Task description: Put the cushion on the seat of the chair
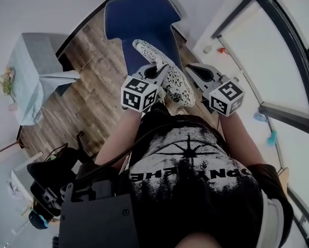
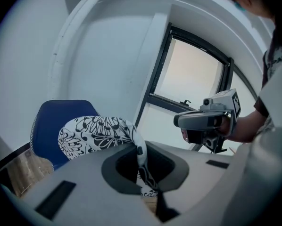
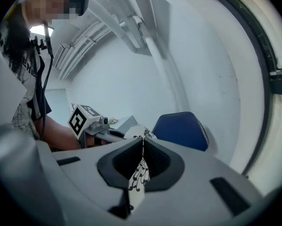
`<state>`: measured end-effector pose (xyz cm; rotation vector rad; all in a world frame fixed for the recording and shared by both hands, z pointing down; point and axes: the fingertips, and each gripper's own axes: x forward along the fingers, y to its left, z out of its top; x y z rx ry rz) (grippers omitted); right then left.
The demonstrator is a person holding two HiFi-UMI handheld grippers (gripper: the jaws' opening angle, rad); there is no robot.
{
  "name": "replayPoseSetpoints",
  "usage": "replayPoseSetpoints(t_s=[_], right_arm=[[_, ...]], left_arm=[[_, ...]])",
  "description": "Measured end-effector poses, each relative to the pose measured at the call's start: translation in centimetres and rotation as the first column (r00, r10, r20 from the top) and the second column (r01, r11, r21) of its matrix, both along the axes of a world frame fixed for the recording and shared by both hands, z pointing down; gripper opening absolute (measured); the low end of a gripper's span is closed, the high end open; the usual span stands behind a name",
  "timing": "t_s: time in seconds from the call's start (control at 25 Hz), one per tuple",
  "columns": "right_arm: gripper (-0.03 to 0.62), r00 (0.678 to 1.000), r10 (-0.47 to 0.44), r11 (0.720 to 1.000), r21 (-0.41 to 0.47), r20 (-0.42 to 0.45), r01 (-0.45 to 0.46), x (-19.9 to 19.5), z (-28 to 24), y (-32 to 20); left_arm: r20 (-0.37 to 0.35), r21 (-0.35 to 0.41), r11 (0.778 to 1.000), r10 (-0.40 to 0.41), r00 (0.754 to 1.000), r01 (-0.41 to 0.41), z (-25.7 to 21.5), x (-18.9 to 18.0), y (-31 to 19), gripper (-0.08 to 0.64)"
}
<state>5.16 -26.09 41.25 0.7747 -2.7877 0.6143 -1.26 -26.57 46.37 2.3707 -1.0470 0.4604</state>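
Head view: cushion (image 1: 165, 74) above chair (image 1: 139, 14); left gripper (image 2: 140, 159) and right gripper (image 3: 142, 166) fingers (image 2: 124, 169) pinch only its thin edges. Fabric could slip, landing off-seat.

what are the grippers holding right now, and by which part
The cushion. The left gripper and the right gripper each pinch the fabric at its edge.

1 cushion (image 1: 167, 74), 1 chair (image 1: 139, 14), 1 table (image 1: 33, 68) — 2 grippers (image 2: 139, 150) (image 3: 142, 150).

Left tongs (image 2: 139, 150) and right tongs (image 3: 143, 147) both clamped shut.
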Motion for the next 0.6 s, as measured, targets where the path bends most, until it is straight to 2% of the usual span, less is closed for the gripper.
replayPoseSetpoints(t_s=[0.4, 0.6], right_arm=[[0.018, 0.979, 0.202, 0.978, -0.06, 0.008, -0.202, -0.1, 1.7, -5.5], [0.018, 0.969, 0.249, 0.966, -0.078, 0.002, -0.248, 0.6, 2.3, -7.0]], left_arm=[[-0.037, -0.039, 0.984, 0.172, 0.984, -0.173, 0.1, 0.4, -7.7, 0.023], [-0.042, -0.05, 0.972, 0.227, 0.973, -0.229, 0.5, 1.4, -9.7, 0.023]])
